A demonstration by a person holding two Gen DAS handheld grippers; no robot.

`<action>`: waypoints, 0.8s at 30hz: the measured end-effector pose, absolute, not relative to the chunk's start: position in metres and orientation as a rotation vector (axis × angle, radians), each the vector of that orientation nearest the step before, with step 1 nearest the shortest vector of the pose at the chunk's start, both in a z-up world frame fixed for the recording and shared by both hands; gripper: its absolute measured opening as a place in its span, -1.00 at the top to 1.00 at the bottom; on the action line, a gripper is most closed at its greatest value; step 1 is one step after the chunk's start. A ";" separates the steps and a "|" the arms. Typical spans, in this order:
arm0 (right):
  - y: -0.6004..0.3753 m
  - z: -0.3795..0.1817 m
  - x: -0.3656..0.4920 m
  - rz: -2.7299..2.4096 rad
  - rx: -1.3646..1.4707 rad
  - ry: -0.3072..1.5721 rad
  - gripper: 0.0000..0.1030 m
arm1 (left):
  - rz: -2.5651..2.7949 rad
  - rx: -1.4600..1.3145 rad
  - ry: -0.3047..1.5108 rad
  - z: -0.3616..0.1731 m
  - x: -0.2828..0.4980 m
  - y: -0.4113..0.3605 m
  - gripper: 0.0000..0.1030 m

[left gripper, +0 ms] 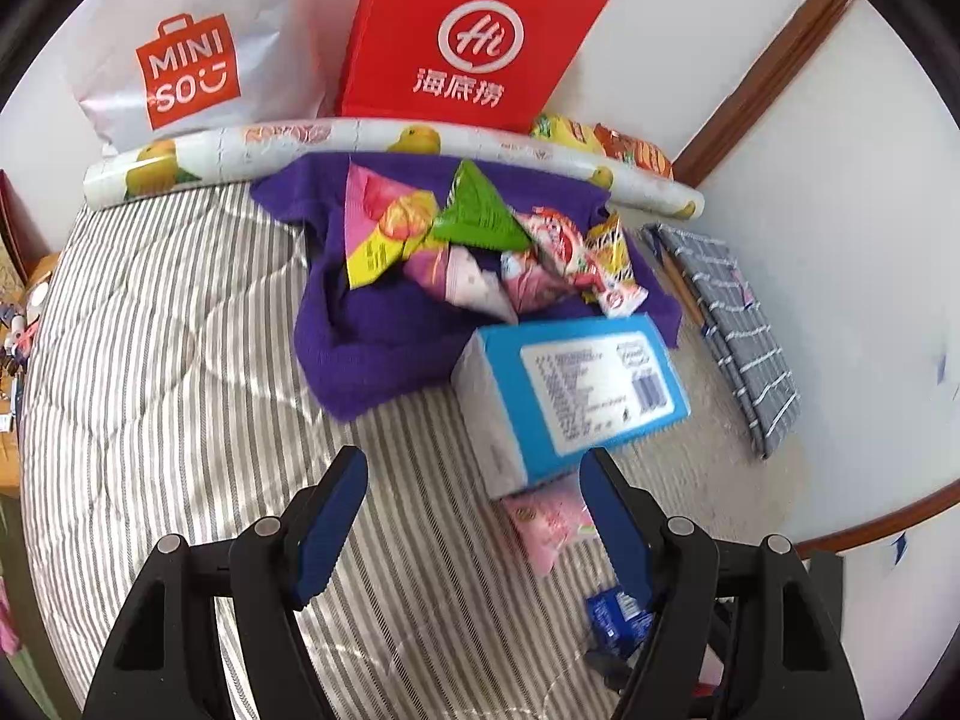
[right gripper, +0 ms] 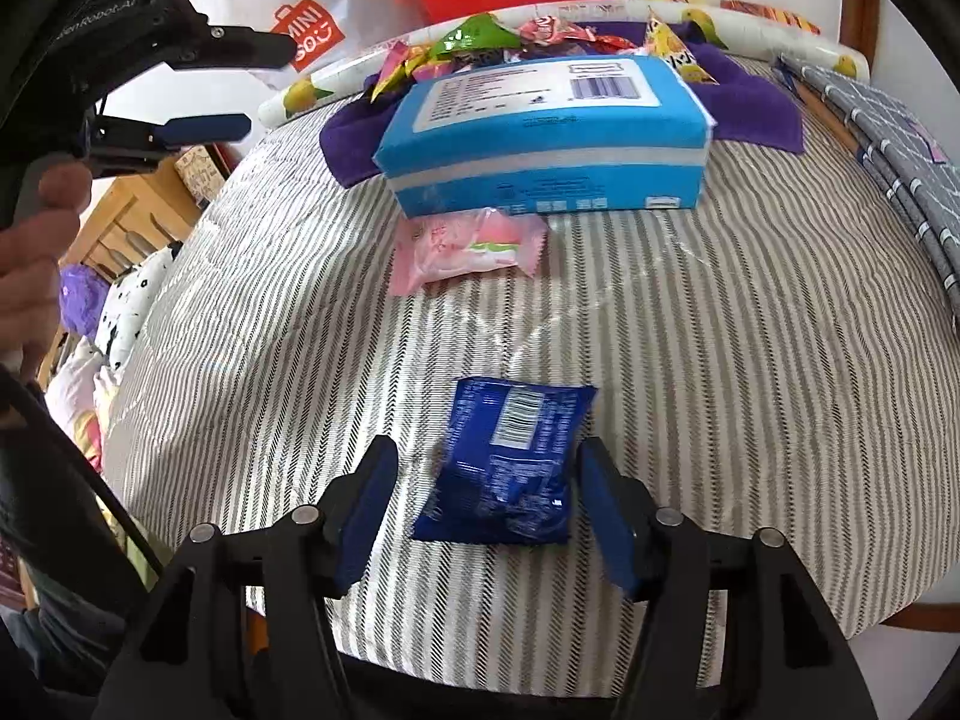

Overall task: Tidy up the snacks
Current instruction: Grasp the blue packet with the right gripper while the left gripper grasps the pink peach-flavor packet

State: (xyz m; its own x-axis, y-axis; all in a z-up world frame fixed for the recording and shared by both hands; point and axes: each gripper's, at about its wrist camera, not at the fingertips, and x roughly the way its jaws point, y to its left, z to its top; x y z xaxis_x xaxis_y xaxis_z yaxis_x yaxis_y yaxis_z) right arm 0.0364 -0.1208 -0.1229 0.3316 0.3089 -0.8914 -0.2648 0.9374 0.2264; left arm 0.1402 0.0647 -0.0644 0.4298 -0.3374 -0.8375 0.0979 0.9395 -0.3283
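Note:
A dark blue snack packet (right gripper: 510, 462) lies flat on the striped quilt (right gripper: 720, 360) between the fingers of my right gripper (right gripper: 487, 450). The jaws stand open, with a gap on the left side of the packet. A pink packet (right gripper: 468, 246) lies further off against a light blue box (right gripper: 540, 132). My left gripper (left gripper: 474, 459) hangs open and empty over the quilt, just short of the blue box (left gripper: 570, 384) and the pink packet (left gripper: 552, 522). Several bright snack packets (left gripper: 468, 240) are heaped on a purple cloth (left gripper: 360, 348) behind the box. The dark blue packet (left gripper: 618, 612) shows at lower right.
A red paper bag (left gripper: 468, 30) and a white shopping bag (left gripper: 180, 60) lean on the wall behind a rolled fruit-print mat (left gripper: 300, 144). A folded grey cloth (left gripper: 738, 324) lies at the right edge. A hand (right gripper: 36, 252) holds the left gripper (right gripper: 270, 89). Wooden furniture (right gripper: 126, 222) stands left.

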 end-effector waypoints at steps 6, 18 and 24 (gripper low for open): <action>-0.106 -0.128 0.026 0.315 -0.166 1.066 0.14 | -0.286 -0.238 1.154 -0.095 0.129 0.050 -0.39; -0.169 -0.115 0.040 0.312 -0.029 1.017 0.16 | -0.331 -0.309 1.195 -0.142 0.124 0.011 -0.39; -0.207 -0.110 0.046 0.246 0.016 0.974 0.16 | -0.320 -0.303 1.188 -0.144 0.128 -0.009 -0.57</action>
